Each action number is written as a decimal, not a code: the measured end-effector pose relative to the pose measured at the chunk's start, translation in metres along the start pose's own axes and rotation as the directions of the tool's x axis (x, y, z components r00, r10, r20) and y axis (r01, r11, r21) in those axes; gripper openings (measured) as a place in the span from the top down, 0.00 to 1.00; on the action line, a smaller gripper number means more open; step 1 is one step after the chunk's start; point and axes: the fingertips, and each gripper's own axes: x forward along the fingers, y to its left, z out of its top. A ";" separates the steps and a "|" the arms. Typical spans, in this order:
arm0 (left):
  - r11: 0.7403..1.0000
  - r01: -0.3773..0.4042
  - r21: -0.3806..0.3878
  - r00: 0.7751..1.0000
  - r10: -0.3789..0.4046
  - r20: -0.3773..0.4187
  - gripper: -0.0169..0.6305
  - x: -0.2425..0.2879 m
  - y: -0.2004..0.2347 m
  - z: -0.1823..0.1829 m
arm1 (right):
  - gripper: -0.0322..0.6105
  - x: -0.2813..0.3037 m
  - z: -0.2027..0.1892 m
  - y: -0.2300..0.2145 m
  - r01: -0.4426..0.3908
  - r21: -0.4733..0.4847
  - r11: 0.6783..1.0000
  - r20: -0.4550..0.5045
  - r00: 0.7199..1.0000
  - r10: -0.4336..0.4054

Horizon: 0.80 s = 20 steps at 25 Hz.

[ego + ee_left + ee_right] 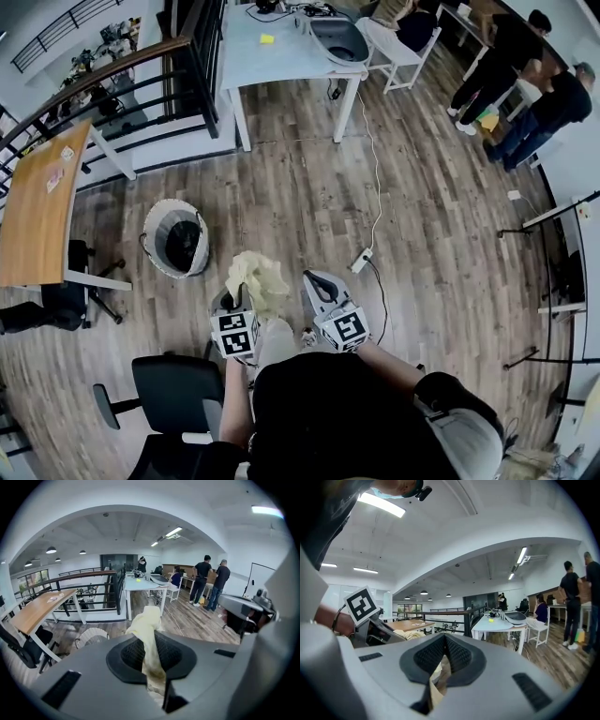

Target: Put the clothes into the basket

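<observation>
A pale yellow garment point(257, 278) bunches up from my left gripper point(236, 302), whose jaws are shut on it. In the left gripper view the same cloth point(146, 623) rises out of the left gripper's point(151, 641) clamped pads. The white woven basket point(175, 238) stands on the wood floor up and to the left of that gripper, and shows low and left in the left gripper view point(92, 636). My right gripper point(322, 284) is beside the left one. Its jaws point(443, 641) are closed, with a beige bit of cloth point(437, 682) in the slit between them.
A black office chair point(173, 394) sits at lower left and a wooden desk point(37, 202) at far left. A white table point(281, 52) stands ahead by a black railing point(103, 89). A power strip and cable point(362, 260) lie on the floor. Several people stand at upper right point(506, 66).
</observation>
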 end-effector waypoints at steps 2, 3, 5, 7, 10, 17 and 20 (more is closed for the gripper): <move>1.000 0.017 0.009 1.000 -0.017 -0.003 0.90 0.015 0.010 0.012 | 0.94 0.019 0.004 -0.005 0.014 0.001 1.000 -0.005 1.000 -0.014; 1.000 0.025 0.013 1.000 -0.025 -0.002 0.90 0.022 0.016 0.019 | 0.94 0.030 0.007 -0.007 0.020 0.001 1.000 -0.004 1.000 -0.020; 0.999 0.039 0.019 0.999 -0.039 0.002 0.90 0.035 0.028 0.033 | 0.94 0.051 0.013 -0.011 0.034 0.001 0.999 0.000 0.999 -0.034; 0.998 0.054 0.029 0.999 -0.054 0.006 0.90 0.048 0.039 0.048 | 0.94 0.074 0.017 -0.015 0.049 0.000 0.999 -0.002 0.999 -0.049; 0.996 0.077 0.042 0.997 -0.078 0.004 0.90 0.067 0.059 0.066 | 0.94 0.107 0.023 -0.019 0.071 0.001 0.997 -0.007 0.997 -0.071; 0.991 0.103 0.087 0.995 -0.104 0.007 0.90 0.097 0.111 0.102 | 0.94 0.161 0.031 -0.016 0.113 -0.012 0.994 -0.015 0.993 -0.113; 0.994 0.081 0.075 0.996 -0.084 0.031 0.90 0.098 0.130 0.112 | 0.94 0.174 0.032 -0.016 0.118 -0.008 0.993 -0.017 0.993 -0.118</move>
